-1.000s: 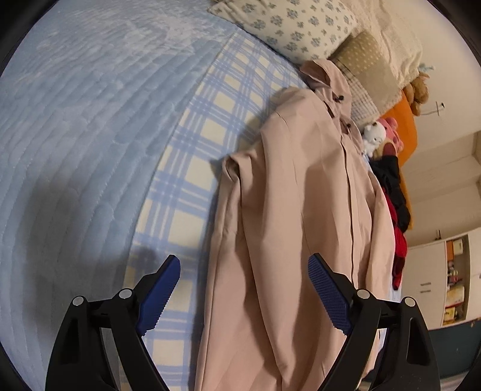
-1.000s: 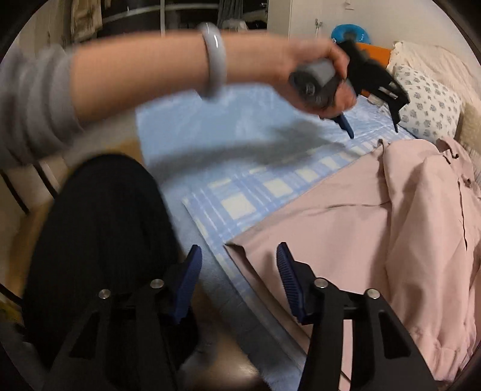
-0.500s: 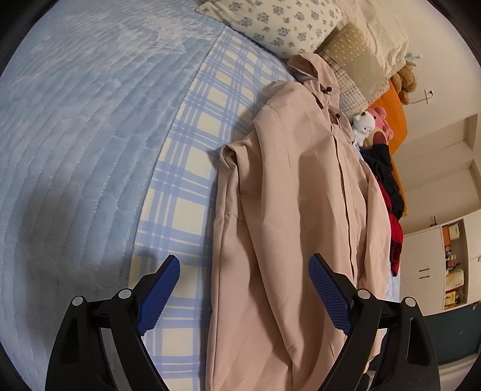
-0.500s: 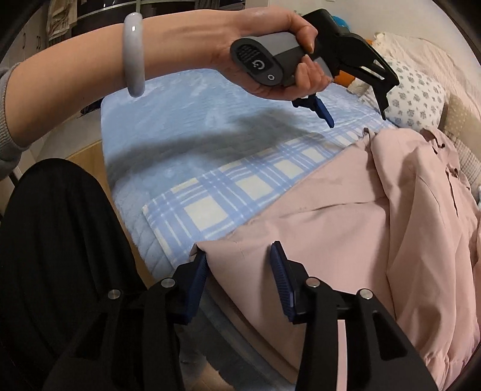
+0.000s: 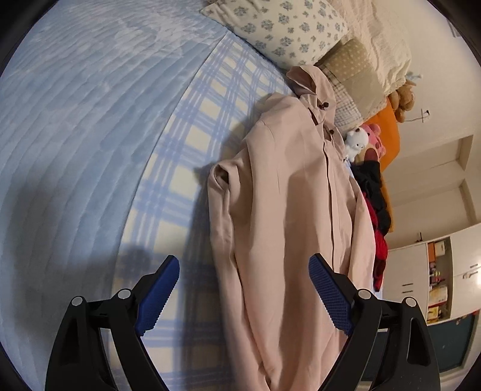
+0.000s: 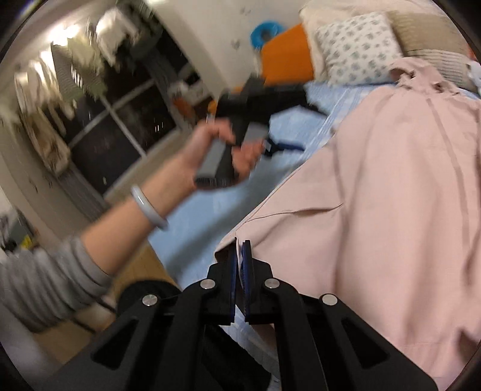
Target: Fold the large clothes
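Observation:
A large pale pink hooded coat (image 5: 288, 192) lies lengthwise on the bed, hood toward the pillows. My left gripper (image 5: 243, 288) is open and empty, held above the coat's lower left part. In the right wrist view my right gripper (image 6: 239, 255) is shut on the corner of the coat's hem (image 6: 228, 249) and the coat (image 6: 375, 210) rises from it. The left gripper (image 6: 270, 102) also shows there, blurred, in a hand over the bed.
The bed has a light blue quilted cover (image 5: 75, 120) and a blue plaid sheet (image 5: 186, 144). Floral pillows (image 5: 279, 27), soft toys (image 5: 357, 141) and dark and red clothes (image 5: 375, 210) lie along the far side. White cupboards (image 5: 445, 270) stand at right.
My right gripper has closed on the coat's hem corner and lifted it. The left gripper has shifted over the coat and stays open.

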Motion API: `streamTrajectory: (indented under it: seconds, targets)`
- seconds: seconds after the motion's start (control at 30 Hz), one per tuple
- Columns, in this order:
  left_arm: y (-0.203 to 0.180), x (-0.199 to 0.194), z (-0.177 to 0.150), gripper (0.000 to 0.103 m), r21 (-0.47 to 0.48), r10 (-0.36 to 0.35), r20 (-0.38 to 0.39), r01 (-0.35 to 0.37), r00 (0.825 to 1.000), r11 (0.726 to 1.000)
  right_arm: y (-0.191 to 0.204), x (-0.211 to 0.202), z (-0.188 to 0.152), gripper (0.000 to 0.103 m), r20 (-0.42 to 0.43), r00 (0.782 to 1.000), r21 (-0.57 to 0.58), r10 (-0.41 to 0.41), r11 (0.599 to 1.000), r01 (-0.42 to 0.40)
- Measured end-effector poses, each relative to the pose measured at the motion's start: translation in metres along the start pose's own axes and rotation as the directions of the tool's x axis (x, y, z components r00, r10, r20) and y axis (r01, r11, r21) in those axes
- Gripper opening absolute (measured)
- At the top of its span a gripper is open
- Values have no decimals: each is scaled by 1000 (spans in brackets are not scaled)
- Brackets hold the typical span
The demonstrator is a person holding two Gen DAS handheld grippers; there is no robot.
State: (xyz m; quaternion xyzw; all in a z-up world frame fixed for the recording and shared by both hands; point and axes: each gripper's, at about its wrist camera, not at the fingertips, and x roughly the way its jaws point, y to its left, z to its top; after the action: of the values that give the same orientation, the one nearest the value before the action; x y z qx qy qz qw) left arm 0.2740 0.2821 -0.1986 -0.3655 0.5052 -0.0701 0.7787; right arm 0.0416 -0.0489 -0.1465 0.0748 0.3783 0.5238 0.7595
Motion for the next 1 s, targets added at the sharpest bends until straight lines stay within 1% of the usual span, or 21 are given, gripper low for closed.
streamTrajectory:
  seconds: [0.07,0.1,0.13,0.23,0.27,0.3,0.37,0.4,0.43,0.47,0.5,0.57,0.67,0.77,0.8,0.87,0.9,1.0]
  targets:
    - [-8,5,9,89,-7,19,2,-19,1000,1000,-10,-28,8,4,51,998,44,22,999,-24]
    - [-11,9,14,89,-12,20,-1,-20,1000,1000,-14,-38,11,4,63,997,57,36,998,-39]
    - [-13,13,18,89,-21,11,-4,-11,1000,1000,-18,-51,14,4,86,995,65,42,997,-48]
    - [-20,24,34,89,-65,-33,11,34,999,997,-24,-72,16,4,116,991,67,66,995,-74]
    - [-23,28,41,88,-84,-37,27,39,999,996,-25,-73,16,4,114,991,63,72,995,-79]
    - [-25,30,46,85,-93,-31,46,35,998,995,-26,-77,16,4,122,990,59,74,995,-81]
    - [-34,34,56,71,-95,-22,75,29,997,995,-32,-82,14,3,131,988,63,87,993,-96]
    - [-40,38,60,51,-89,-30,77,37,997,995,-35,-85,12,2,140,986,66,91,993,-101]
    - [-44,42,63,30,-87,-21,64,26,998,996,-37,-85,12,2,141,985,69,98,992,-109]
    - [-52,49,65,21,-79,-9,48,13,999,997,-41,-86,11,2,147,983,76,111,990,-123]
    - [-58,52,65,21,-69,-8,41,10,999,998,-45,-88,10,2,155,981,83,120,988,-134]
    - [-77,56,64,18,-37,15,54,-13,998,999,-51,-89,7,2,172,976,99,134,983,-152]
    - [-109,60,60,16,-15,-8,56,9,998,1000,-59,-97,1,2,197,969,119,149,978,-174]
    - [-153,70,56,16,69,-5,39,2,999,998,-64,-114,-9,2,211,967,133,140,976,-170]
    - [-171,77,54,16,95,-16,29,13,999,995,-67,-121,-13,2,218,967,139,130,977,-163]
    - [-193,90,50,16,120,-11,13,9,1000,993,-74,-137,-23,2,227,969,159,101,978,-139]
    - [-203,98,48,16,134,1,3,-2,1000,991,-79,-145,-28,2,229,970,174,78,977,-120]
    - [-228,134,43,16,178,65,-33,-58,997,982,-90,-158,-41,2,219,976,204,2,978,-48]
